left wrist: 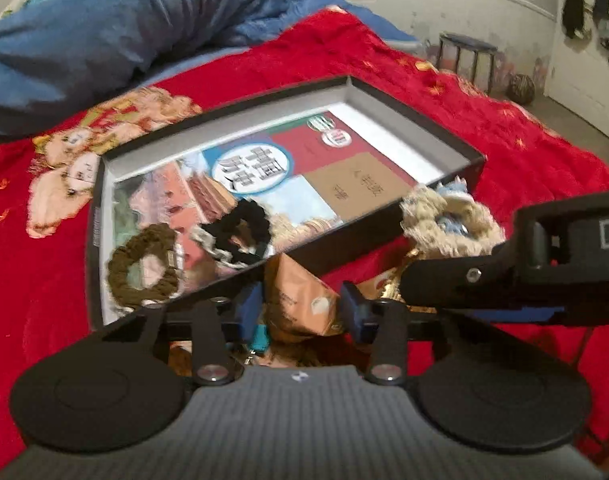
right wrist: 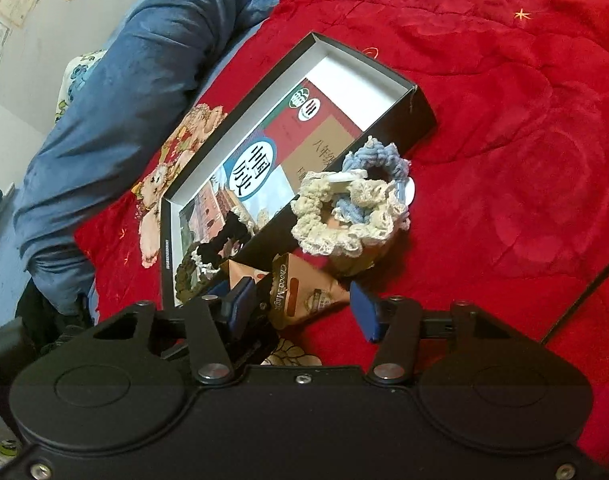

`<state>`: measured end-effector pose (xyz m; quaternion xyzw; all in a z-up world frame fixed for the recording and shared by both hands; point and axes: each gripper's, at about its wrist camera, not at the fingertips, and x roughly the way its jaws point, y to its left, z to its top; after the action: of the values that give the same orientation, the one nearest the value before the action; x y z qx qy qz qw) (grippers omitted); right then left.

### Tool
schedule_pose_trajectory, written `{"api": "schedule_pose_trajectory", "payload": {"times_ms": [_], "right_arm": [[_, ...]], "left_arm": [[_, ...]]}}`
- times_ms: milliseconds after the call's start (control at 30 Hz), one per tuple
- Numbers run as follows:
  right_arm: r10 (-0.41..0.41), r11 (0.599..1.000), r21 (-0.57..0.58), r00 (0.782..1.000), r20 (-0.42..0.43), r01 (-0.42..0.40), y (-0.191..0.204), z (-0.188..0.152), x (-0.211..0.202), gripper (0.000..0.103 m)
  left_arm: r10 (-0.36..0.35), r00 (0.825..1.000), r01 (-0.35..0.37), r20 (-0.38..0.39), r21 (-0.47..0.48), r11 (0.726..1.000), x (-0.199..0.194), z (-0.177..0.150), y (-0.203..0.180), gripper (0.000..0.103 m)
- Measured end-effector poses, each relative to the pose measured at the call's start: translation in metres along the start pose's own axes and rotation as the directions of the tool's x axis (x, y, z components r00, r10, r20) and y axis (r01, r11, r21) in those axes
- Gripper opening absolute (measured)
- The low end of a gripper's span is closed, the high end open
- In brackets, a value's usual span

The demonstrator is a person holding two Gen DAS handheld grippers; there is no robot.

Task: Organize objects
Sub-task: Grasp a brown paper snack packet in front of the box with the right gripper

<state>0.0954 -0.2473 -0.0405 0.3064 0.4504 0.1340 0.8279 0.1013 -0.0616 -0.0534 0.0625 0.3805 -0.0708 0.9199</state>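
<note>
Your left hand-held gripper (left wrist: pixel 300 312) has its blue pads spread around a tan snack packet (left wrist: pixel 300 300), one pad on each side; whether they touch it you cannot tell. Your right hand-held gripper (right wrist: pixel 304 308) is also spread, with the same packet (right wrist: pixel 300 292) between its fingers and the left gripper's pad crowding in at its left.

The packet lies on the red blanket (right wrist: pixel 504 120) just outside the near wall of the black box (left wrist: pixel 384 224). That wall stands between the packet and the box's inside. In the box a book (left wrist: pixel 304 168) lies flat, with an olive scrunchie (left wrist: pixel 144 268) and a black scrunchie (left wrist: pixel 240 236) on its near end.

A cream scrunchie (right wrist: pixel 336 216) and a blue scrunchie (right wrist: pixel 376 164) sit tangled together against the box's outer wall, just beyond the packet. A blue quilt (left wrist: pixel 124 32) is bunched up beyond the box.
</note>
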Motion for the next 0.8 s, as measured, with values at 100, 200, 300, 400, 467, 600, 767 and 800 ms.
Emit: {"api": "schedule_pose_trajectory", "payload": {"times_ms": [100, 200, 300, 400, 467, 600, 767, 800], "right_arm": [[0.002, 1.0, 0.007, 1.0, -0.008, -0.002, -0.001, 0.001, 0.006, 0.052], [0.002, 1.0, -0.007, 1.0, -0.005, -0.002, 0.002, 0.002, 0.009, 0.052], [-0.002, 1.0, -0.022, 1.0, -0.006, 0.002, 0.005, 0.0, 0.012, 0.053], [-0.017, 1.0, -0.019, 1.0, 0.005, 0.017, 0.005, 0.0, 0.014, 0.053], [-0.037, 0.999, -0.008, 0.999, 0.018, 0.037, 0.002, 0.001, 0.014, 0.053], [-0.037, 0.999, 0.031, 0.999, 0.024, 0.036, -0.006, 0.001, 0.017, 0.053], [-0.063, 0.998, 0.008, 0.998, 0.002, 0.063, 0.002, 0.001, 0.032, 0.053], [-0.074, 0.997, -0.007, 0.997, -0.009, 0.074, 0.005, 0.001, 0.035, 0.053]], "left_arm": [[0.002, 1.0, -0.002, -0.006, 0.005, 1.0, 0.002, -0.001, 0.0, 0.042], [0.021, 1.0, -0.021, -0.005, -0.016, 1.0, -0.001, -0.001, 0.002, 0.04], [0.047, 0.999, -0.047, -0.006, -0.012, 0.999, -0.003, -0.002, 0.002, 0.04], [0.057, 0.998, -0.057, -0.001, -0.012, 0.998, -0.007, -0.001, 0.004, 0.04], [0.068, 0.998, -0.068, 0.009, -0.021, 0.997, -0.011, 0.0, 0.007, 0.04], [0.086, 0.996, -0.085, 0.024, -0.038, 0.996, -0.023, 0.001, 0.016, 0.039], [0.092, 0.995, -0.089, 0.029, -0.1, 0.991, -0.03, 0.002, 0.032, 0.037], [0.086, 0.996, -0.082, 0.025, -0.116, 0.99, -0.029, 0.004, 0.033, 0.037]]}}
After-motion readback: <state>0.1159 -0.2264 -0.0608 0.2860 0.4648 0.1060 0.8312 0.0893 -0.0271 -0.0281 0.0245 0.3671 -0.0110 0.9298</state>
